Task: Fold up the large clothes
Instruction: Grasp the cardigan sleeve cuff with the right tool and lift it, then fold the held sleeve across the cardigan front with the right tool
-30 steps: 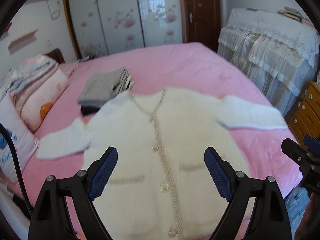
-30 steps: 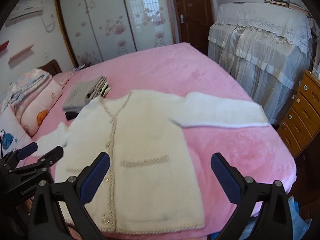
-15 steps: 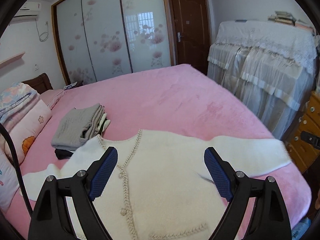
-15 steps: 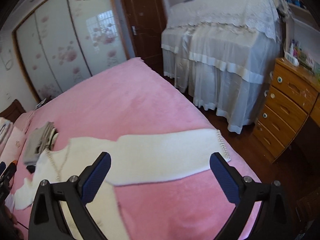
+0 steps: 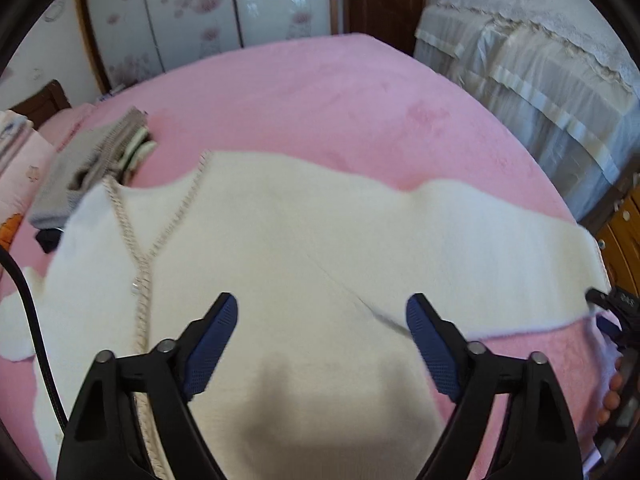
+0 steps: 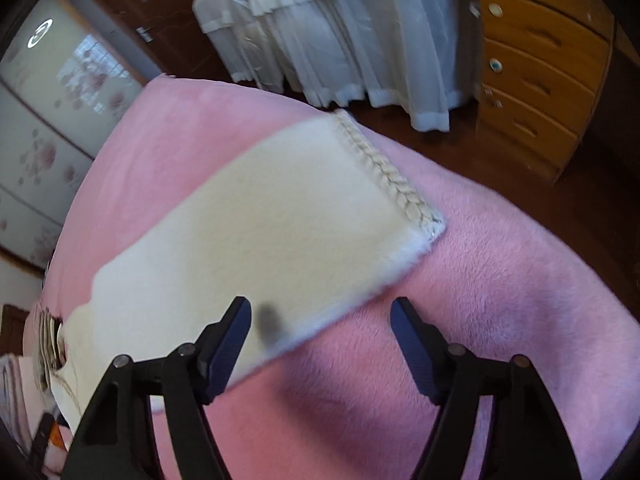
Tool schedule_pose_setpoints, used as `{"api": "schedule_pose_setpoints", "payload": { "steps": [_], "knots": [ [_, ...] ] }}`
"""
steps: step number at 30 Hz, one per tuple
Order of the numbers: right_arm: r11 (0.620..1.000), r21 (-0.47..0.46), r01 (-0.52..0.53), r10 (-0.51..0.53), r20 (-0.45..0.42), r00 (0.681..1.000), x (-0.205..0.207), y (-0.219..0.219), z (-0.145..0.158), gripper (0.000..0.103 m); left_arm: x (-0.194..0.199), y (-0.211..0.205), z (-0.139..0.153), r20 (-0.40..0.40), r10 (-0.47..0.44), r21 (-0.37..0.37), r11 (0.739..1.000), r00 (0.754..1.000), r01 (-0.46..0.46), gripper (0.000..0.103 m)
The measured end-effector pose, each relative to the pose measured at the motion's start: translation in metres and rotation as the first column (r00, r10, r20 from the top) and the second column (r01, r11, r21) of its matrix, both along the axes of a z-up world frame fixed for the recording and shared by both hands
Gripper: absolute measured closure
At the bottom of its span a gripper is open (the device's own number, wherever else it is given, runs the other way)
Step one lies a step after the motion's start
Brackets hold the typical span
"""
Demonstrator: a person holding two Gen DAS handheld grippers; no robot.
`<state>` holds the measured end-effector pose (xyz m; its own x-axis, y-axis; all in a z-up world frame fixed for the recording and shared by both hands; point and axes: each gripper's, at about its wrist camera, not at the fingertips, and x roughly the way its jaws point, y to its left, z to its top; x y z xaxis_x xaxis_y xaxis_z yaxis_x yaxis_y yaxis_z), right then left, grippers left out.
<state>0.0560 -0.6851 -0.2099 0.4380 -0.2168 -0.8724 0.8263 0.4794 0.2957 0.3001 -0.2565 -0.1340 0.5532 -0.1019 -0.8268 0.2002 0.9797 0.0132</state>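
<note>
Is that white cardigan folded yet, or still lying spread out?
Spread out: the cardigan lies flat on the pink bed, its sleeve stretched sideways.

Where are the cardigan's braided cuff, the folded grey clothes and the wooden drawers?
braided cuff (image 6: 390,172), right wrist view, middle of the braid.
folded grey clothes (image 5: 80,164), left wrist view, top layer.
wooden drawers (image 6: 540,60), right wrist view, drawer front.

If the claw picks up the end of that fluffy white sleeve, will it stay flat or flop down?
Probably flop: the white sleeve lies limp and flat on the pink blanket. It looks fluffy, so likely light and grippy.
</note>
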Motion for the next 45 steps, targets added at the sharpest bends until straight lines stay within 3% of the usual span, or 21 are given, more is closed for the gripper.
{"api": "schedule_pose_setpoints", "payload": {
  "steps": [2,4,5,6,9,12,15,17,19,23,27,30,33,35,36,38,41,45],
  "knots": [
    [0.999,-0.037,0.012,-0.012,0.012,1.000,0.005,-0.001,-0.002,0.034,0.001,-0.003,-0.011,-0.033,-0.023,-0.002,1.000,0.999,0.023,0.037],
    [0.998,-0.056,0.006,-0.007,-0.003,1.000,0.014,-0.002,-0.001,0.050,-0.001,-0.001,-0.017,-0.036,-0.032,-0.011,0.999,0.999,0.032,0.038],
    [0.998,-0.065,-0.001,0.001,0.001,1.000,0.017,-0.001,0.001,0.066,-0.002,0.000,-0.018,-0.033,-0.045,-0.029,0.999,0.998,0.044,0.038],
    [0.997,-0.077,-0.013,0.013,0.008,1.000,0.021,0.000,0.004,0.090,-0.004,0.003,-0.017,-0.026,-0.054,-0.045,0.998,0.998,0.053,0.038],
    [0.980,-0.192,-0.059,0.063,0.013,0.998,0.033,0.017,0.030,0.094,-0.011,0.020,-0.007,0.019,-0.036,-0.050,0.998,0.999,0.037,0.038],
    [0.946,-0.289,-0.146,0.174,0.074,0.982,0.043,0.056,0.066,0.095,-0.013,0.042,0.007,0.019,-0.017,-0.135,0.991,1.000,0.019,0.038],
    [0.896,-0.366,-0.253,0.315,0.120,0.941,0.057,0.105,0.103,0.095,-0.011,0.070,0.022,0.030,0.018,-0.185,0.983,0.999,-0.012,0.038],
    [0.846,-0.420,-0.329,0.421,0.145,0.895,0.069,0.146,0.128,0.095,-0.011,0.089,0.032,0.048,0.039,-0.183,0.983,0.998,-0.030,0.038],
    [0.793,-0.446,-0.416,0.531,0.170,0.830,0.081,0.190,0.149,0.095,-0.013,0.110,0.042,0.062,0.059,-0.174,0.984,0.996,-0.048,0.038],
    [0.708,-0.442,-0.552,0.676,0.196,0.711,0.107,0.266,0.163,0.095,-0.017,0.158,0.059,0.079,0.099,-0.160,0.983,0.992,-0.086,0.038],
    [0.621,-0.431,-0.654,0.767,0.162,0.621,0.130,0.335,0.146,0.095,-0.019,0.206,0.065,0.073,0.166,-0.120,0.980,0.983,-0.156,0.038],
    [0.586,-0.376,-0.718,0.802,0.143,0.580,0.148,0.375,0.116,0.095,-0.023,0.231,0.062,0.105,0.207,-0.018,0.978,0.973,-0.207,0.038],
    [0.553,-0.336,-0.762,0.825,0.090,0.559,0.160,0.407,0.077,0.095,-0.024,0.251,0.050,0.116,0.230,0.058,0.970,0.966,-0.237,0.038],
    [0.539,-0.321,-0.779,0.832,0.060,0.551,0.166,0.424,0.054,0.095,-0.023,0.262,0.039,0.091,0.248,0.071,0.965,0.965,-0.254,0.040],
    [0.534,-0.322,-0.782,0.833,0.043,0.551,0.167,0.431,0.044,0.094,-0.022,0.267,0.033,0.076,0.252,0.065,0.964,0.965,-0.257,0.044],
    [0.527,-0.312,-0.790,0.834,0.012,0.552,0.170,0.440,0.029,0.091,-0.021,0.276,0.019,0.040,0.253,0.065,0.965,0.967,-0.255,0.069],
    [0.530,-0.269,-0.804,0.831,-0.024,0.556,0.169,0.440,0.012,0.089,-0.018,0.281,0.001,-0.015,0.250,0.056,0.967,0.968,-0.249,0.069],
    [0.520,-0.205,-0.829,0.845,-0.019,0.534,0.160,0.437,0.004,0.069,-0.022,0.271,-0.009,-0.057,0.204,0.032,0.979,0.977,-0.203,0.068]
  ]
}}
